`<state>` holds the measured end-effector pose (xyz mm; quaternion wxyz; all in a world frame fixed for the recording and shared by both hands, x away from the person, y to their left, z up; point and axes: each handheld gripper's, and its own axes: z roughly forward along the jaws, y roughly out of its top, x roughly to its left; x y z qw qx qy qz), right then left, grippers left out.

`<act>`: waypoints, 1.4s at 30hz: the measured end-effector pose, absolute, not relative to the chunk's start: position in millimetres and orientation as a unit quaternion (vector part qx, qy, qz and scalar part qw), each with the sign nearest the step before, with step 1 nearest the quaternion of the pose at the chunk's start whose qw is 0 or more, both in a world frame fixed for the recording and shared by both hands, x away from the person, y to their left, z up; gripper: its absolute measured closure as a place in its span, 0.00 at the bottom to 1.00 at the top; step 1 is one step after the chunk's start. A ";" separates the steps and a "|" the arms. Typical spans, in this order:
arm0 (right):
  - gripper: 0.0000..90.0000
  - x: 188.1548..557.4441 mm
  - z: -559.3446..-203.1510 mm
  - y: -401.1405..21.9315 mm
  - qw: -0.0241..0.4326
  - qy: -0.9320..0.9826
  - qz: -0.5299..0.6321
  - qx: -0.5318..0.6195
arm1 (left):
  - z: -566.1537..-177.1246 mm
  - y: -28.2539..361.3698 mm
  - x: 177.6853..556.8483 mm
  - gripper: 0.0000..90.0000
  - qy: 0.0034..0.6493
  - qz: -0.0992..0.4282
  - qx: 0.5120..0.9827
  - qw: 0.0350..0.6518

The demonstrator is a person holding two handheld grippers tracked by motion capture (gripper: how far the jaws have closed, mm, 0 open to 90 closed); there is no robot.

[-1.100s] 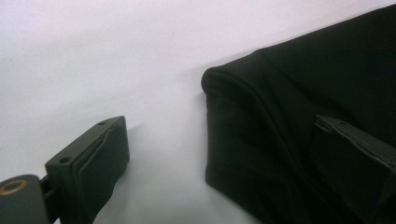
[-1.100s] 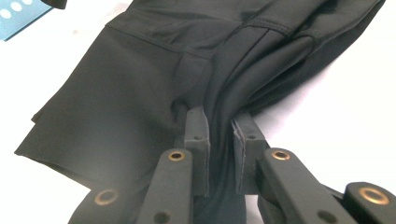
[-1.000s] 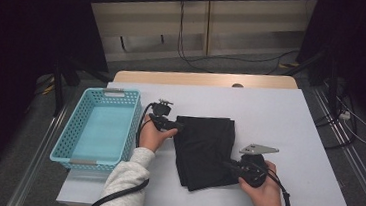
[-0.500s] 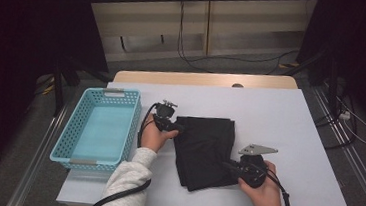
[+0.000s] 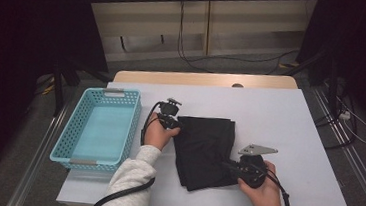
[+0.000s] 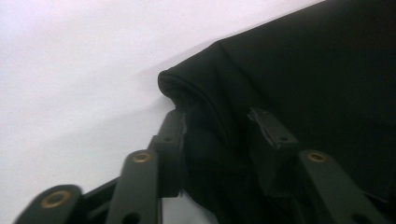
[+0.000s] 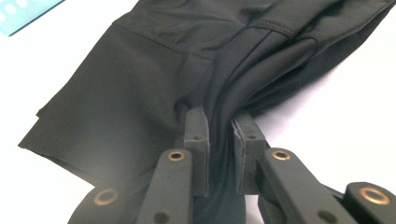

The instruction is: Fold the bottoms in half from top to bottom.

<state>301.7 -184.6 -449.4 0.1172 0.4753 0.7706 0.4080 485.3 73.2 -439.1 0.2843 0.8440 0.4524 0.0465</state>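
We see a folded black cloth point(image 5: 206, 150) lying flat near the middle of the white worktop point(image 5: 289, 122), with a light blue basket point(image 5: 99, 126) standing apart from it at the worktop's left edge. Our left tongs point(image 5: 176, 125) sit at the cloth's upper left corner, held in the left hand point(image 5: 157, 133), whose pale sleeve point(image 5: 128, 186) comes in from the bottom of the high view. In the left gripper view those tongs point(image 6: 219, 128) have just been closing, and a rolled, hemmed corner of the cloth point(image 6: 289, 84) lies between the two black jaws; the jaws are set against the fabric on either side, though we cannot tell for sure whether they already press it tight. Our right tongs point(image 5: 229, 166) meet the cloth at its lower right edge, held in the right hand point(image 5: 261, 190), with the grey plate point(image 5: 257, 150) on top of them. In the right gripper view these tongs point(image 7: 219, 135) are clamped on a gathered fold of the cloth point(image 7: 154, 79), the fabric bunched into the narrow gap between the jaws and fanning out flat beyond them, with a sliver of the basket point(image 7: 23, 14) in the far corner.
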 end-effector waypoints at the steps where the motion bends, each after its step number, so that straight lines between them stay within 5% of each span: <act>1: 0.88 301.7 -449.2 -184.7 0.117 0.771 0.408 0.475 | -439.0 71.9 485.2 0.77 0.463 0.034 0.837 0.288; 12: 0.88 301.6 -446.9 -186.1 0.117 0.769 0.413 0.474 | -430.5 66.5 487.3 0.88 0.475 0.025 0.840 0.262; 42: 0.88 299.0 -438.0 -181.8 0.117 0.760 0.440 0.463 | -378.6 68.0 495.9 0.91 0.508 -0.009 0.842 0.179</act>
